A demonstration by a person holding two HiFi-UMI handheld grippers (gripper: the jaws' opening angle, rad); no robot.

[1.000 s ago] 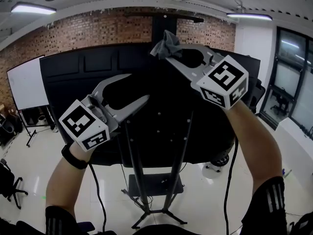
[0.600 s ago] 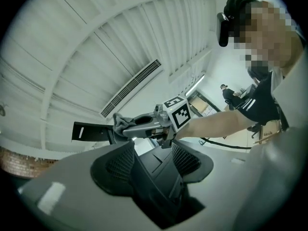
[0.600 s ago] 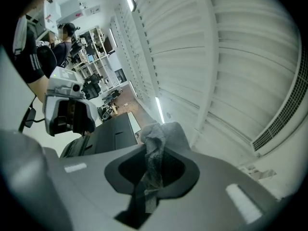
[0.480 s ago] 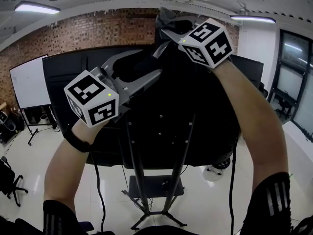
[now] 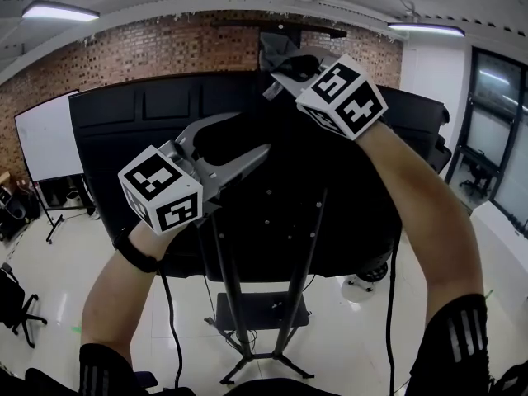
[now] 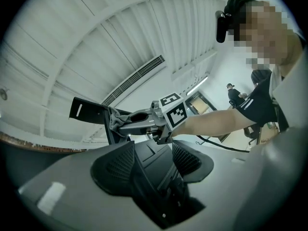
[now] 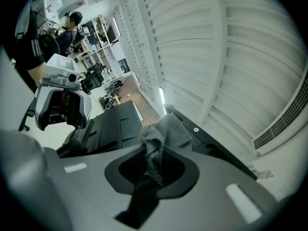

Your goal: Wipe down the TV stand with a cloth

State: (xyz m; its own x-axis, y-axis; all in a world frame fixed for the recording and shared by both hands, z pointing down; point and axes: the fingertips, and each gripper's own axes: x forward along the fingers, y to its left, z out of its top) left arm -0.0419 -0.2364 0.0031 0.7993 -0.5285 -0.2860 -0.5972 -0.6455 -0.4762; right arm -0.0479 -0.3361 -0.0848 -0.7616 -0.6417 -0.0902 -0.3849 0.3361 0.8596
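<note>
right gripper (image 5: pixel 277 59) is pinching crumpled grey fabric cloth (image 7: pixel 161 133) overhead to reach top bar (image 5: pixel 320 30) of black metal TV stand (image 5: pixel 223 280) | left gripper (image 5: pixel 250 134) is hovering lower, jaws spread, empty, leaving room

Cloth (image 5: pixel 278 49) at stand (image 5: pixel 224 280) top, whiteboard (image 5: pixel 45 148) left

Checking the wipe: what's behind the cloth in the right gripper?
The TV stand's black top bar runs behind the cloth. The stretch right behind the cloth is covered, so contact can't be seen.
</note>
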